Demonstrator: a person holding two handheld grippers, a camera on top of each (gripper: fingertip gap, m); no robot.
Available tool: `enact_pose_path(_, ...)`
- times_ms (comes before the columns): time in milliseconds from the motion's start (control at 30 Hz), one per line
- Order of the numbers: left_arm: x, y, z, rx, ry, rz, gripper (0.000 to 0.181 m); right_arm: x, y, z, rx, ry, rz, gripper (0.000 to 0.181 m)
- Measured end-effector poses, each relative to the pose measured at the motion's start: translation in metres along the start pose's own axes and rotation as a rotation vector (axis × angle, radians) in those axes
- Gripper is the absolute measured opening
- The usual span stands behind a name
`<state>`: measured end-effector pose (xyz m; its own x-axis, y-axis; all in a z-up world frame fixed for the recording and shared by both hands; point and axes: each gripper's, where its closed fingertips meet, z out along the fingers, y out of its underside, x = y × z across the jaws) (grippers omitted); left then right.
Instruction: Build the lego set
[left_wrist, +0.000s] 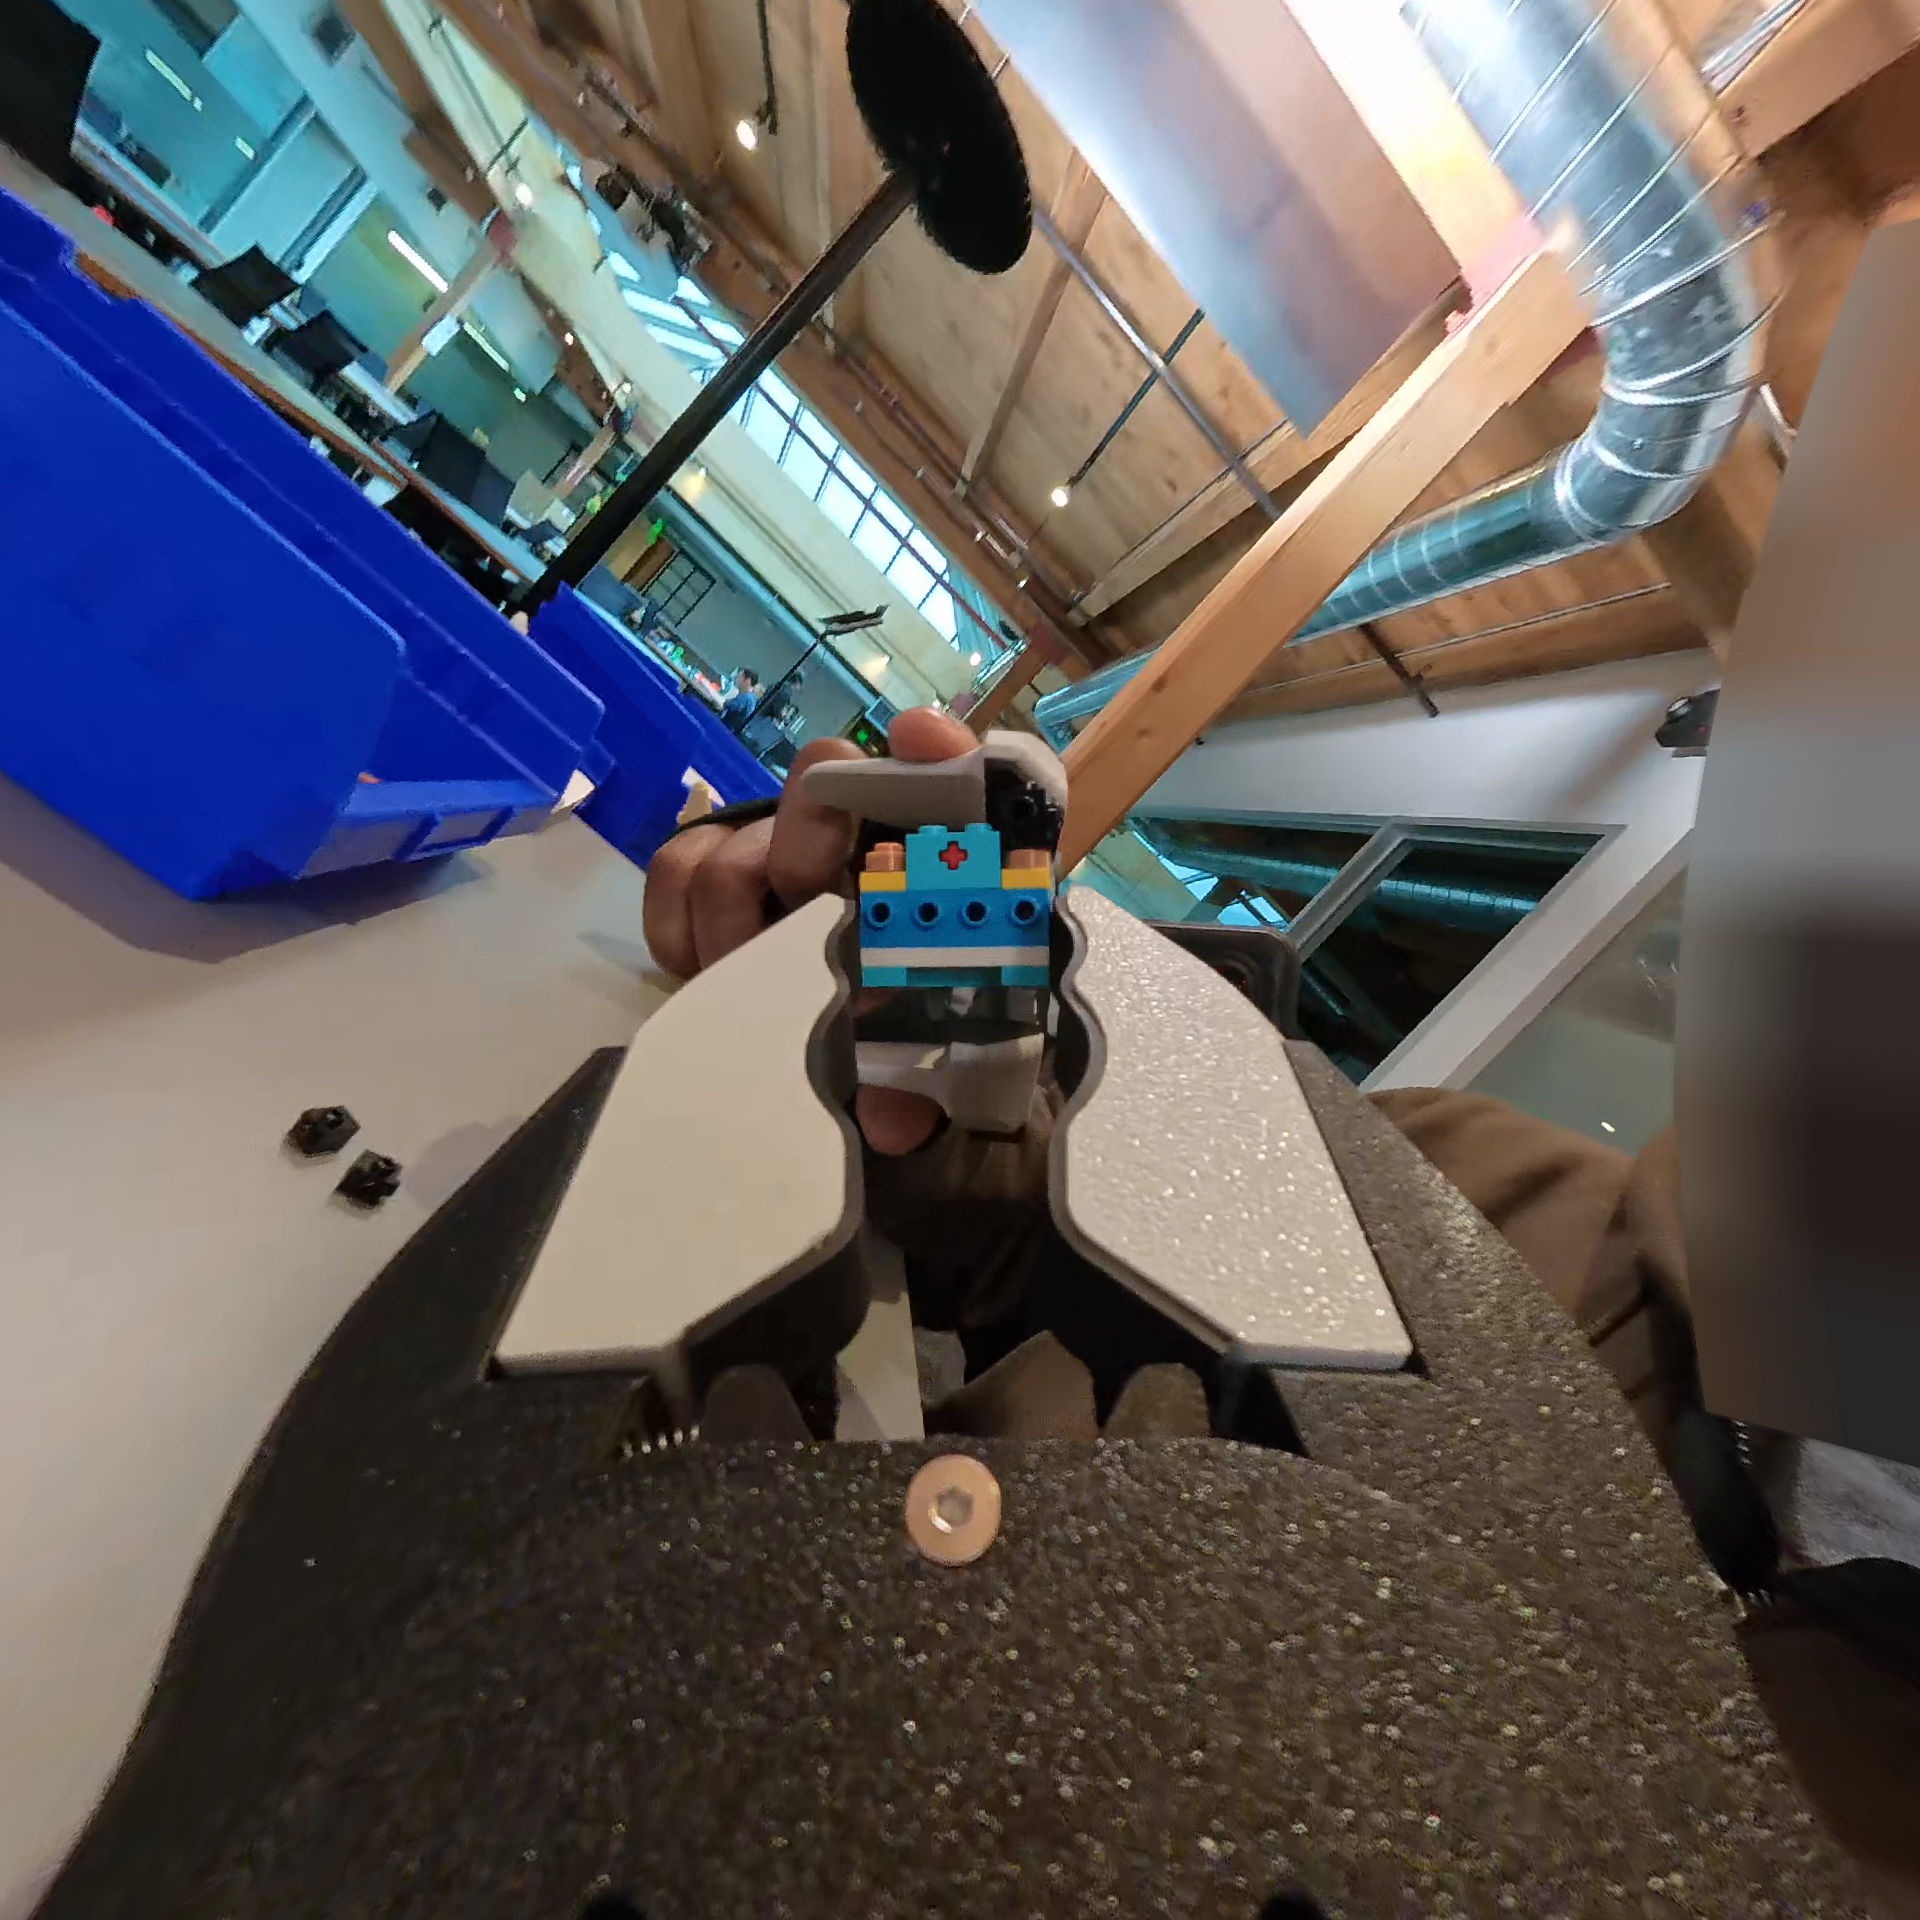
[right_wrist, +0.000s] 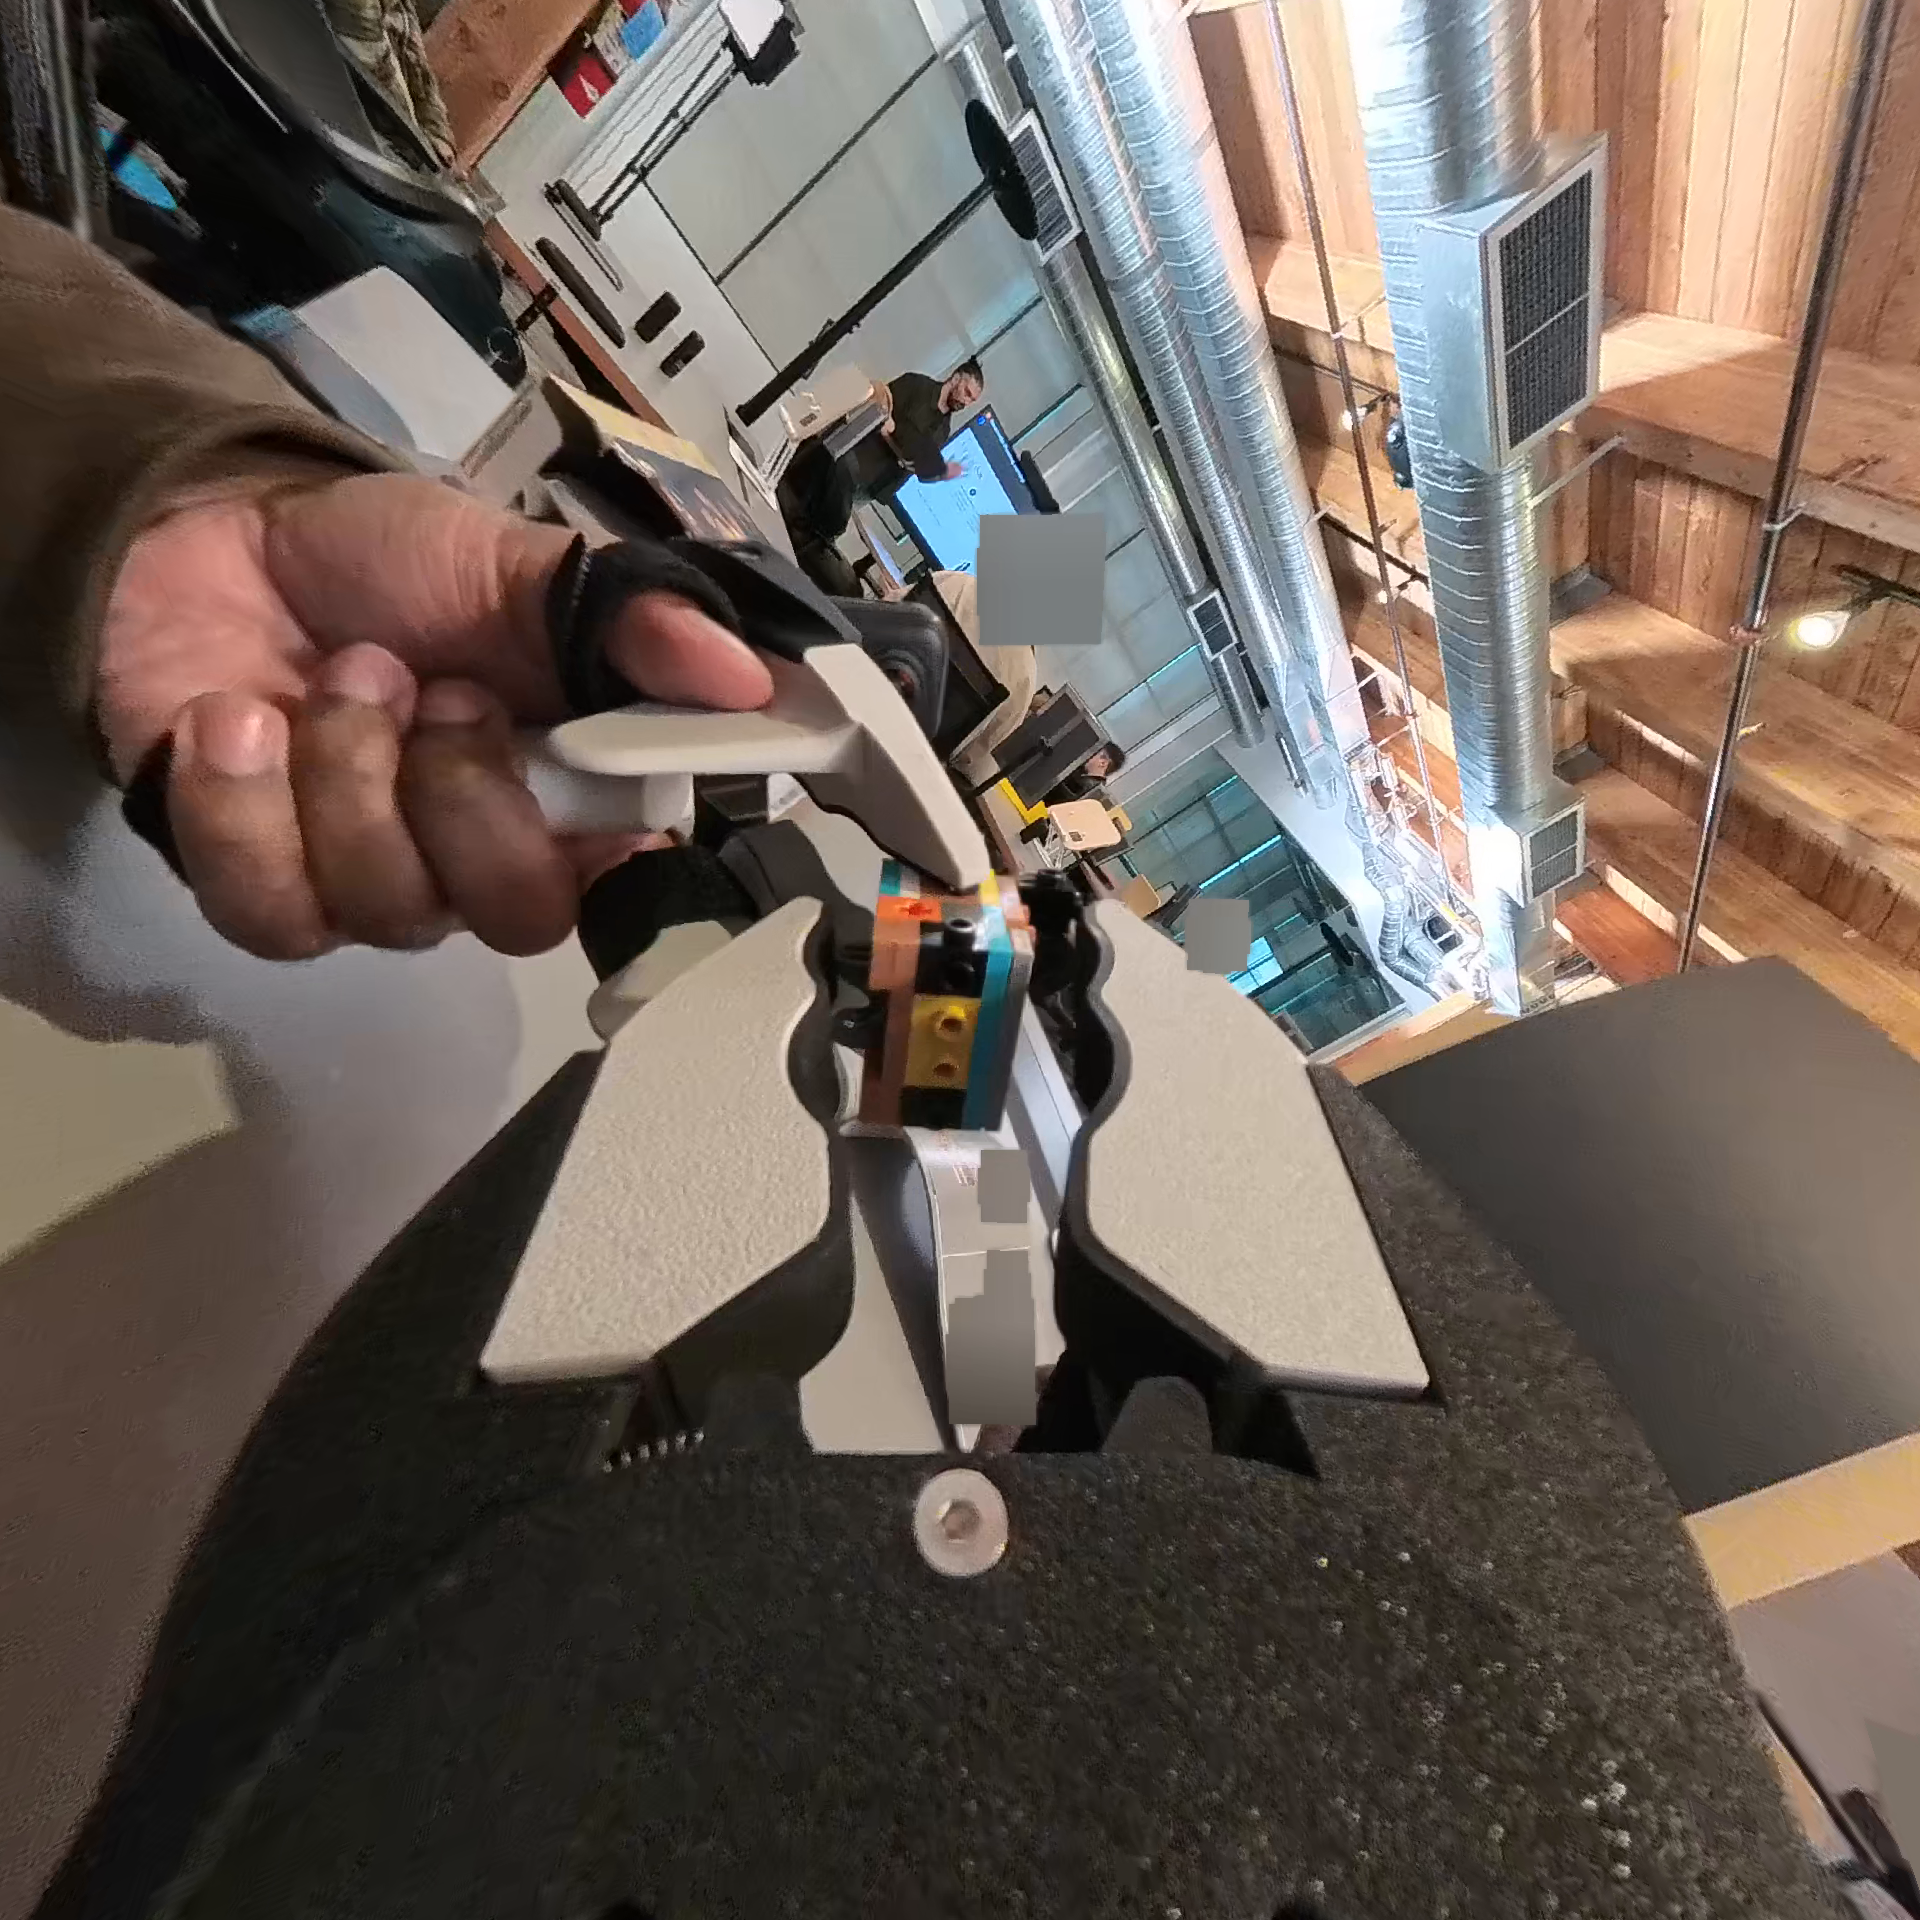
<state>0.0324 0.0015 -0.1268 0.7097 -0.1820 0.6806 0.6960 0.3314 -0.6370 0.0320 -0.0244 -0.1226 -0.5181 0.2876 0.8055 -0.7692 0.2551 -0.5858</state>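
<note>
We've got the left tongs (left_wrist: 954, 935) clamped on the lego build (left_wrist: 951, 914), blue and turquoise with a red cross on top, dead centre between the tips. The right tongs (right_wrist: 951, 997) grip the same lego build (right_wrist: 940, 1023) from the other side, showing brown, yellow and black bricks. The left hand (right_wrist: 343, 727) sits out at ten o'clock in the right wrist view. Below, the pale counter (left_wrist: 208, 1091) carries two small black pieces (left_wrist: 343, 1148) at nine o'clock and blue bins (left_wrist: 239, 644) at ten. Overhead we see timber beams (left_wrist: 1320, 551) and silver ducting (right_wrist: 1455, 416). A distant screen (right_wrist: 961, 488) glows; its writing is unreadable.
</note>
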Motion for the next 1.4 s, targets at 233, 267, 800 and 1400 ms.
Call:
enact_pose_path(233,0.017,0.008,0.002,0.033,0.063,0.046,0.034,-0.003,-0.019,-0.006,0.023,0.038,-0.021,0.041)
enact_pose_path(267,0.019,0.01,0.002,0.034,0.078,0.044,0.034,-0.004,-0.021,-0.007,0.03,0.037,-0.019,0.041)
enact_pose_path(800,0.041,0.031,0.008,-0.043,0.221,0.026,0.041,-0.013,-0.041,-0.015,0.093,0.072,-0.037,0.038)
enact_pose_path(1400,-0.004,0.012,-0.007,-0.015,-0.278,0.454,0.037,-0.015,-0.013,-0.003,-0.199,0.139,-0.224,0.057)
